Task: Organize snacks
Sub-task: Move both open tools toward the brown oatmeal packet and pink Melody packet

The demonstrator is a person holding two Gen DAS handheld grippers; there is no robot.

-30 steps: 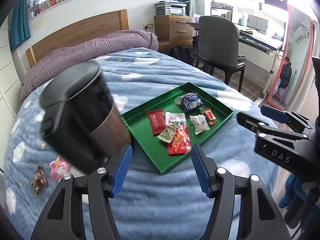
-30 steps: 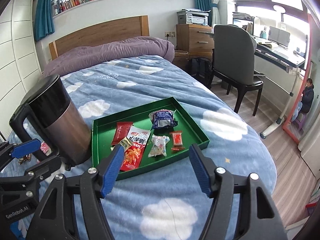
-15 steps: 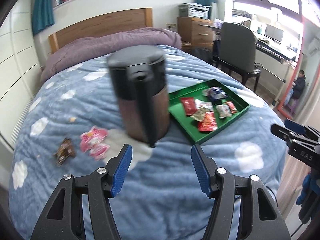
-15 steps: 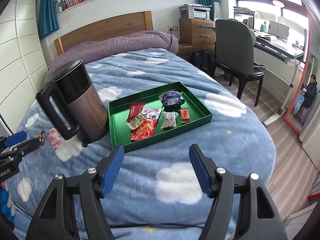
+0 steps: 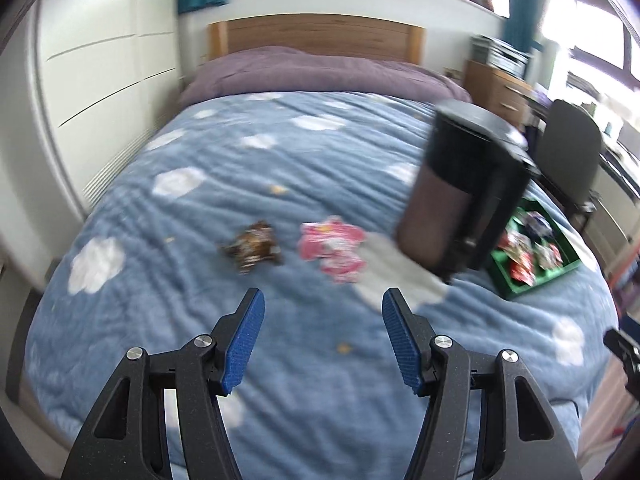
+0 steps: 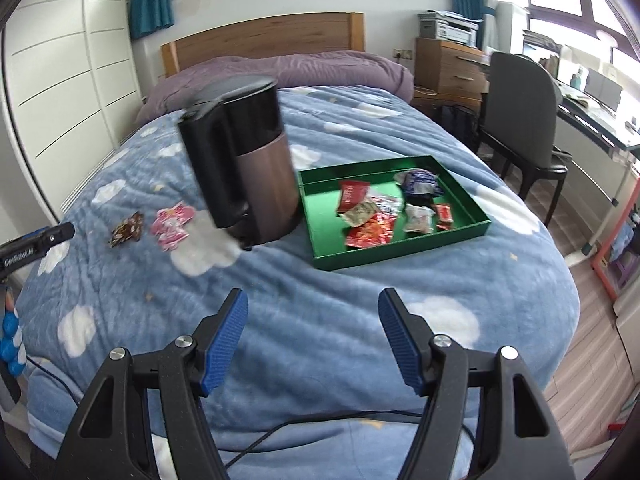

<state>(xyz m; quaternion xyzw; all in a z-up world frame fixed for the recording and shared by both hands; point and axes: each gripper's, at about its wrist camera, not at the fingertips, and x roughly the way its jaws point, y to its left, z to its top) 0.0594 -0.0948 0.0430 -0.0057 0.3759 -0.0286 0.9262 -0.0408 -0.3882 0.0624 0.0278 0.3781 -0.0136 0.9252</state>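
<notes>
A green tray (image 6: 320,236) holding several snack packets lies on the blue cloud bedspread; it also shows at the right of the left wrist view (image 5: 504,276). Two loose snacks lie on the bed left of the kettle: a pink packet (image 5: 334,248) (image 6: 173,226) and a brown packet (image 5: 254,246) (image 6: 127,229). My left gripper (image 5: 322,340) is open and empty, above the bed in front of the two loose snacks. My right gripper (image 6: 314,340) is open and empty, near the foot of the bed, short of the tray.
A black and copper kettle (image 6: 244,160) (image 5: 460,192) stands between the loose snacks and the tray. White wardrobe (image 6: 60,80) at left, a chair (image 6: 520,112) and desk at right. A cable (image 6: 320,424) runs under the right gripper.
My left gripper has swung left, from facing the tray and kettle to facing the two loose snacks. My right gripper has pulled back from the tray. Both stay open.
</notes>
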